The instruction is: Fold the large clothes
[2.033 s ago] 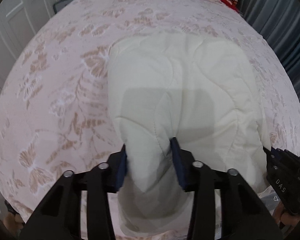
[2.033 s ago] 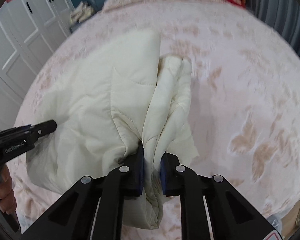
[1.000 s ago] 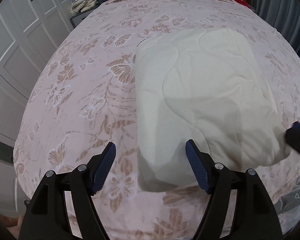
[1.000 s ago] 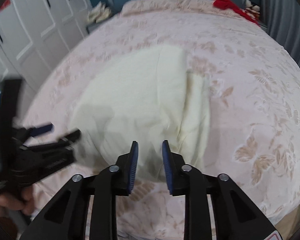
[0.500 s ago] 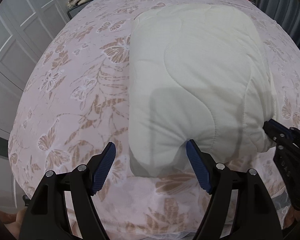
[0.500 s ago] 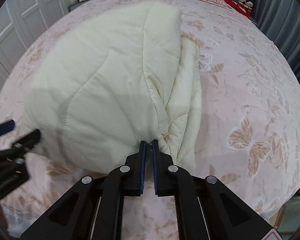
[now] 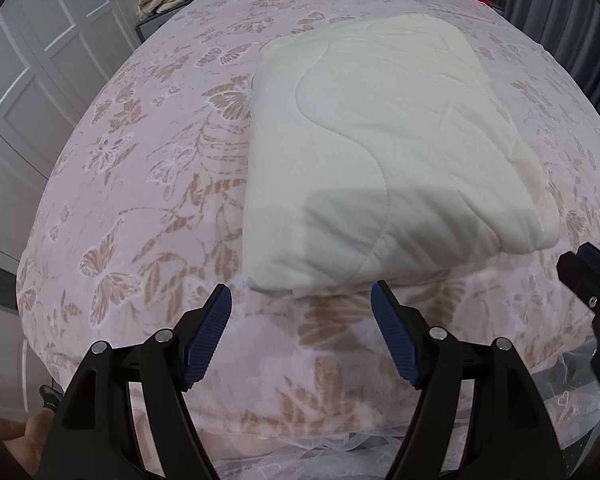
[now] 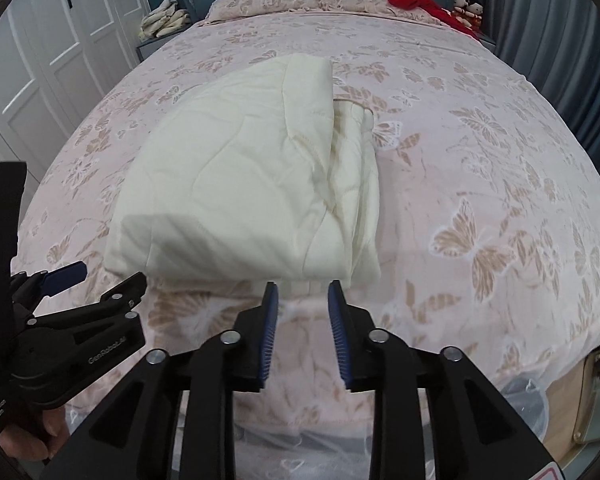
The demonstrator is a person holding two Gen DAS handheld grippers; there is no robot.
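Folded cream quilt (image 7: pixel 380 160) is lying on the butterfly-print bed (image 7: pixel 140 200), near its foot edge, layered edges facing right. Left gripper (image 7: pixel 300 336) is hovering just short of the near edge, fingers (image 7: pixel 208 336) standing wide, nothing between. Right gripper (image 8: pixel 302 332) fingers have just been opening to a narrow gap, empty

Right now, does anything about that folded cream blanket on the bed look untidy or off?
Mostly neat, but the cream quilted blanket is uneven along its right side: lower layers stick out past the top fold in loose, rumpled ridges instead of lining up. It lies flat on the butterfly bedspread, with neither gripper touching it.
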